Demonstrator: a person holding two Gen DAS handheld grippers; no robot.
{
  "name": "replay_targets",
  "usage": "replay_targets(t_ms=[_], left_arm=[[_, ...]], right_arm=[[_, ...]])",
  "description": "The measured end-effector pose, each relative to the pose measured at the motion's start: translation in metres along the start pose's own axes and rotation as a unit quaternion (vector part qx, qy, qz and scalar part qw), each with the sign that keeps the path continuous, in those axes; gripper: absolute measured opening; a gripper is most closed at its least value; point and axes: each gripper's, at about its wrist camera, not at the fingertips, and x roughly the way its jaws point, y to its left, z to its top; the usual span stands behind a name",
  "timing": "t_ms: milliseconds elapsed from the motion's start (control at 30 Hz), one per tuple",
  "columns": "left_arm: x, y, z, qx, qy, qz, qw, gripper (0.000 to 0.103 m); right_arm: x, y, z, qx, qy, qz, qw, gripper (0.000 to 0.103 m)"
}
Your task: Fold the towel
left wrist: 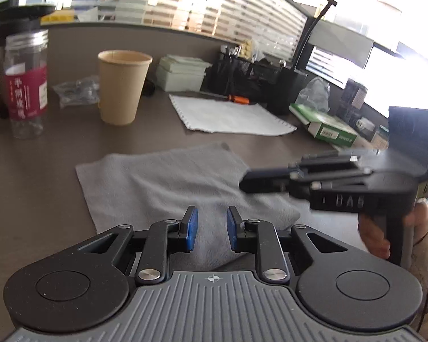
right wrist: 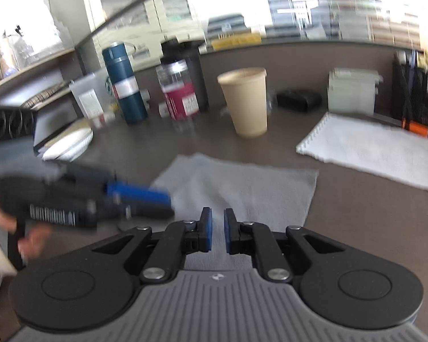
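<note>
Towel (left wrist: 168,182), grey and folded, lies flat on the brown desk (left wrist: 42,171) right ahead of both grippers. Seen from the left wrist, the left gripper (left wrist: 212,232) hovers over the towel's near edge at 6 o'clock, its blue pads set apart with bare cloth showing in the gap and nothing held. The right gripper (left wrist: 249,181) reaches in from 3 o'clock above the towel's right side, gripped by a hand (left wrist: 376,236); from this side I cannot tell how its jaws stand. The right wrist view shows that gripper's blue pads (right wrist: 207,229) parted by a narrow gap over the towel, empty. A paper cup (left wrist: 122,85) stands at 11 o'clock, well beyond the towel, a red-labelled jar (left wrist: 27,85) at 10 o'clock, and a white cloth (left wrist: 228,114) lies at 1 o'clock
</note>
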Motion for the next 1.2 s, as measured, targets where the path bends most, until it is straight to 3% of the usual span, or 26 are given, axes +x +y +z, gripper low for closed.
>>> replay_targets(t_ms=[200,400,500,800,900,1100,1200], left_arm=[[-0.02,0.01,-0.017,-0.035,-0.012,0.011,0.9993,0.028],[-0.053,0.034,-0.036,-0.081,-0.029,0.039,0.9955,0.028],[-0.046,0.031,-0.026,-0.074,-0.035,0.03,0.9962,0.034],[-0.022,0.019,0.007,-0.05,-0.051,0.0,0.9974,0.035],[0.001,0.018,0.007,-0.04,-0.023,0.015,0.9988,0.033],[-0.002,0.044,0.009,-0.065,-0.042,0.048,0.9958,0.031],[-0.001,0.059,0.014,-0.084,-0.048,0.041,0.9945,0.032]], right_arm=[[0.033,0.002,-0.001,-0.014,0.036,-0.026,0.999,0.012],[0.028,0.003,-0.001,-0.012,0.033,-0.017,0.999,0.011],[0.026,0.003,-0.001,-0.012,0.031,-0.013,0.999,0.011],[0.019,0.003,-0.001,-0.01,0.027,-0.001,1.0,0.013],[0.016,0.006,-0.005,-0.013,0.027,0.003,1.0,0.013],[0.019,0.003,-0.008,-0.02,0.042,0.005,0.999,0.013],[0.02,0.003,-0.008,-0.019,0.042,0.007,0.999,0.013]])
